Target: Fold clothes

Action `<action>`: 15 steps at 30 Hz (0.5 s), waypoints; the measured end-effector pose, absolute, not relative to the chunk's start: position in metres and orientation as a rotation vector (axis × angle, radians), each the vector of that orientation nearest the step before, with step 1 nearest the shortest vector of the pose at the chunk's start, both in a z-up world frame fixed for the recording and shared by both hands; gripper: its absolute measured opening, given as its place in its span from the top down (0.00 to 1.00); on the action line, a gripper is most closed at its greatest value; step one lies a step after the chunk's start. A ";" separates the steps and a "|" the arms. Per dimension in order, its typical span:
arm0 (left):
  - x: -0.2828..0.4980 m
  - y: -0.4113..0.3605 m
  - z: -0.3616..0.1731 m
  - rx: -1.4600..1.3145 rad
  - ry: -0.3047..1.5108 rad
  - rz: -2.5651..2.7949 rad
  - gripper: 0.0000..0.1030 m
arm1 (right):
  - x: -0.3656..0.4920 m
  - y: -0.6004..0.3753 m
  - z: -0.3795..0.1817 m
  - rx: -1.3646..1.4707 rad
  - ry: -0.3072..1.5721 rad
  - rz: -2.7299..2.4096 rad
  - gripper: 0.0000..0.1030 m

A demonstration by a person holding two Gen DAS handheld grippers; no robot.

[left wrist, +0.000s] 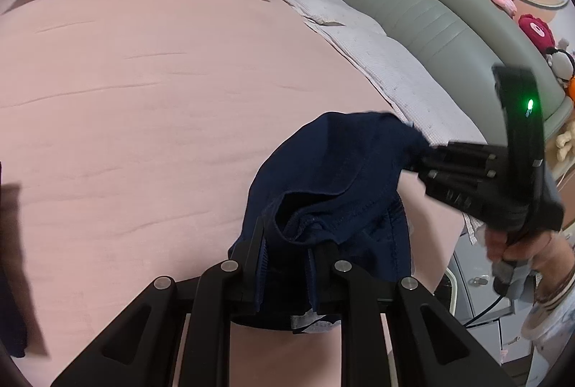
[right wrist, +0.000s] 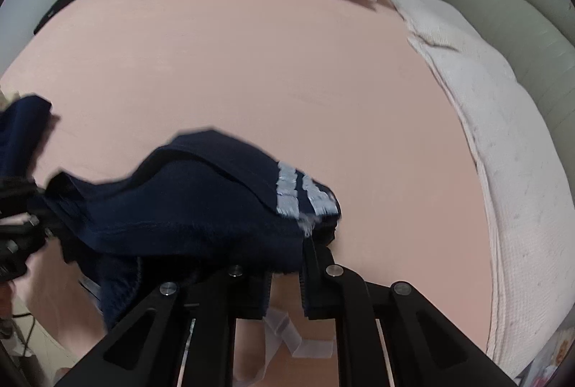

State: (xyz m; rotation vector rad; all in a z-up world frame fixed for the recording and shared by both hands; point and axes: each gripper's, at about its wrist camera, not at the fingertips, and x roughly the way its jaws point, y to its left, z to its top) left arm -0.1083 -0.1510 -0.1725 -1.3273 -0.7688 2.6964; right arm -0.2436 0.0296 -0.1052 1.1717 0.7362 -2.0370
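I hold a dark blue garment [left wrist: 334, 171] in the air above the pink bed [left wrist: 143, 99]. My left gripper [left wrist: 287, 264] is clamped on one edge of it, and my right gripper [right wrist: 287, 264] is clamped on the other edge, beside the pale stripes [right wrist: 302, 192].

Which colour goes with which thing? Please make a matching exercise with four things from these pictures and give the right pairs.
Things:
1. garment held in the jaws
2. bed sheet
3. headboard
4. stripes on the garment

Colours:
A. grey-green
B. pale blue-white
C. navy blue
D. pink

Pairs: 1-C, 2-D, 3-A, 4-B
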 end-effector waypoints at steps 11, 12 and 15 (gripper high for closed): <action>-0.106 -0.173 -0.153 -1.296 -0.778 2.681 0.29 | -0.222 -0.018 -0.077 1.099 0.862 -1.938 0.94; -0.107 -0.176 -0.153 -1.306 -0.780 2.688 0.29 | -0.223 -0.023 -0.077 1.104 0.871 -1.925 0.94; -0.121 -0.179 -0.154 -1.375 -0.722 2.684 0.29 | -0.226 -0.038 -0.078 1.119 0.899 -1.886 0.94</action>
